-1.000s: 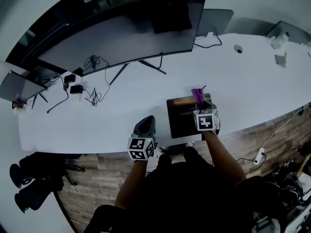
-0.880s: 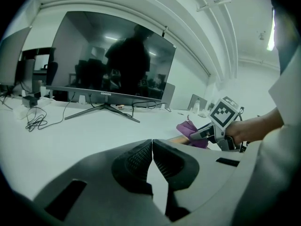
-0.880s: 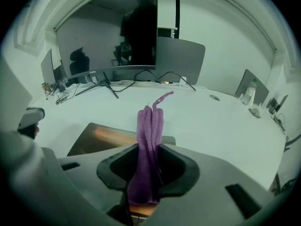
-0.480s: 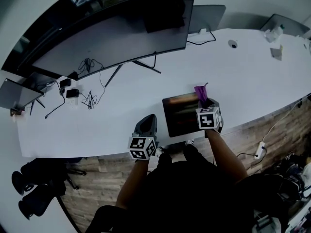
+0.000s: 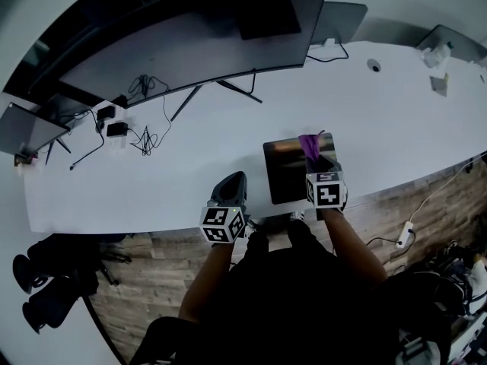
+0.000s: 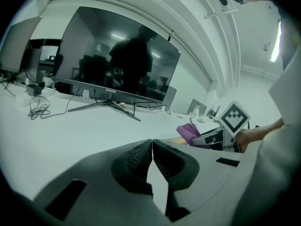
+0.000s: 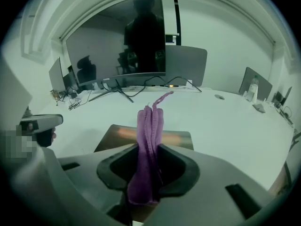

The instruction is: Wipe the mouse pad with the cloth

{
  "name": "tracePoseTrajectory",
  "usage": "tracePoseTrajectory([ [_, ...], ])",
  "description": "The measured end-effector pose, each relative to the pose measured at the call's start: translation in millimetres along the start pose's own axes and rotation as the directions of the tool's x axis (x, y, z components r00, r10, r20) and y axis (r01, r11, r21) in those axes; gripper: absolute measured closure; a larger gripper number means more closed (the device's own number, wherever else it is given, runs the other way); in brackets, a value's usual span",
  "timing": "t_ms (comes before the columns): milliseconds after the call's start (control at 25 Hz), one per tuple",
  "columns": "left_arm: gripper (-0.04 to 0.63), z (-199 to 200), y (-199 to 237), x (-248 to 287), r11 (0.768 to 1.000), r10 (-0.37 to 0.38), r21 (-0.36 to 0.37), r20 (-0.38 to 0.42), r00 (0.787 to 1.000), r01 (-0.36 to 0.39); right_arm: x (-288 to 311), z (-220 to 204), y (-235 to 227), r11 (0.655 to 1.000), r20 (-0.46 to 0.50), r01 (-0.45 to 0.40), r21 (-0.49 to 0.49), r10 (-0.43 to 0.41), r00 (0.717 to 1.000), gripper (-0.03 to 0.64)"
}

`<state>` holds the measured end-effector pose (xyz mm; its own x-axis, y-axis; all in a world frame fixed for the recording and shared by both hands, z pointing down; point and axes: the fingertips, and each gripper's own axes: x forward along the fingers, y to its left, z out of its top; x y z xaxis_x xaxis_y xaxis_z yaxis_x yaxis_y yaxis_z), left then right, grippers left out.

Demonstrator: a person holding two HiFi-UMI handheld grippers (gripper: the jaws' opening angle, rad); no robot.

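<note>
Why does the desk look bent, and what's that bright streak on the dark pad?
Head view: a wide-angle lens bows the desk into an arc. Right gripper view: the streak on the pad is likely reflected light. Left gripper view: the monitor mirrors the room.

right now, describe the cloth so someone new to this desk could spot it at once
Start at the long white desk with the wide dark monitor. Near its front edge lies a dark square mouse pad, and the right tool holds the cloth over it. It is the only purple thing there.
</note>
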<state>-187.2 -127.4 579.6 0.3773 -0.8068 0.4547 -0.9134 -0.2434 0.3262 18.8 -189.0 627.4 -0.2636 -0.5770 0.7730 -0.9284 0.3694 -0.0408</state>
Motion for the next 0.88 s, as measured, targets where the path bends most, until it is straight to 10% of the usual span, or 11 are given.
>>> tracePoseTrajectory([
  [880, 0.572, -32.3, 18.7, -50.3, 0.999, 0.031, 0.01, -0.039, 0.999, -0.031, 9.9, -28.4, 131.6, 0.971, -0.076, -0.229, -0.063, 0.225, 0.972, 0.491],
])
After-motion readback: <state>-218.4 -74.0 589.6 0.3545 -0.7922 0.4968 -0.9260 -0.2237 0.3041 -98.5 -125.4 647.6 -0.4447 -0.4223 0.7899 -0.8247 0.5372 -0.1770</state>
